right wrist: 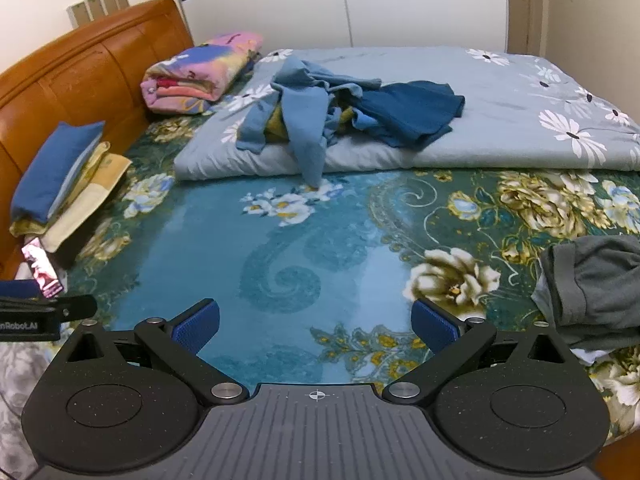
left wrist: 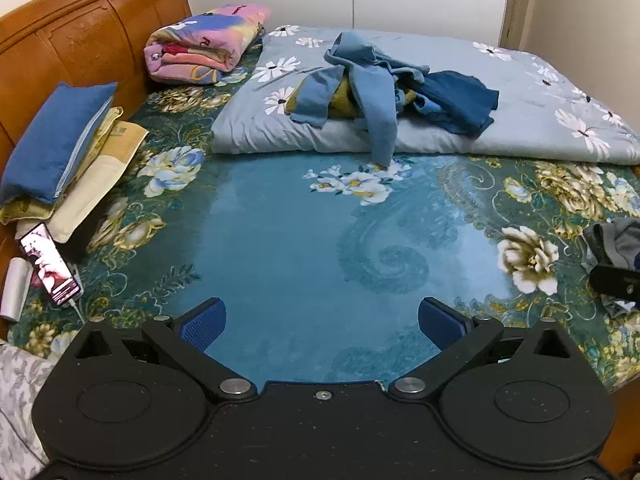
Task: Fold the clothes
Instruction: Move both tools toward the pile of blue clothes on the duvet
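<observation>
A pile of blue clothes (left wrist: 384, 80) lies on the folded grey-blue quilt (left wrist: 520, 120) at the far side of the bed; one light blue sleeve hangs down over the quilt's edge. The pile also shows in the right wrist view (right wrist: 340, 108). A folded grey garment (right wrist: 596, 284) lies at the bed's right edge, also seen in the left wrist view (left wrist: 616, 244). My left gripper (left wrist: 322, 322) is open and empty, above the teal floral bedspread (left wrist: 300, 248). My right gripper (right wrist: 316, 322) is open and empty, just left of the grey garment.
An orange headboard (left wrist: 80, 40) runs along the left. A folded pink blanket (left wrist: 204, 44), a blue pillow on cream cushions (left wrist: 56, 140), a lit phone (left wrist: 50, 268) and a white roll (left wrist: 16, 288) lie at the left.
</observation>
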A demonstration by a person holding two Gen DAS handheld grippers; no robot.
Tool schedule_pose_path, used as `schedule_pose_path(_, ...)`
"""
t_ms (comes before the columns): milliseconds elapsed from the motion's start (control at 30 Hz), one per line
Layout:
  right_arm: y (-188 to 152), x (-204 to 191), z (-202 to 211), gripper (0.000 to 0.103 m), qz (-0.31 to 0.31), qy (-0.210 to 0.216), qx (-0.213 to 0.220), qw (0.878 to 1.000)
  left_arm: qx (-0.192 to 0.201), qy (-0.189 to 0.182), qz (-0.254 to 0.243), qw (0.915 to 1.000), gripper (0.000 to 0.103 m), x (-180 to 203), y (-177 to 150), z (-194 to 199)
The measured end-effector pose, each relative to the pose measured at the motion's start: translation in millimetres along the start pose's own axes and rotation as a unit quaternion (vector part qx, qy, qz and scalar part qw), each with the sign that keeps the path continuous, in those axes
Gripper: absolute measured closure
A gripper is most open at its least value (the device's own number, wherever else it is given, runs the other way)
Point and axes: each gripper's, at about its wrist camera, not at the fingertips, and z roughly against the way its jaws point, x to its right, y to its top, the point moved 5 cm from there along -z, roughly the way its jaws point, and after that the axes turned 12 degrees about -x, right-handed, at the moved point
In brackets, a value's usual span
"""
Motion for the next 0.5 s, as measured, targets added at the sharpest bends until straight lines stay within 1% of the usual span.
schedule_pose_path(100, 3, -3, -1, 0.0, -0.001, -0.001, 0.0, 1.0, 0.001, 0.01, -0.004, 0.9999, 0.001, -3, 0, -1)
schedule_pose_path(167, 4, -6, -2, 0.0, -0.002, -0.001, 0.0, 1.0, -0.016, 0.018, -0.008, 0.9997, 0.001, 0, 7, -6)
schedule_pose_path(300, 8, -10, -3, 0.0, -0.004, -0.003, 0.001, 1.0, -0.001, -0.004, 0.0, 1.0, 0.001, -14, 9, -4)
schedule_pose_path(433, 12, -14, -5, 0.0, -0.006, -0.004, 0.001, 1.0, 0.003, -0.021, -0.001, 0.9998, 0.001, -34, 6, -5)
schedule_pose_path(500, 12, -17, -5, 0.0, -0.008, -0.005, 0.001, 1.0, 0.003, -0.027, -0.001, 0.9996, 0.001, -36, 8, -6)
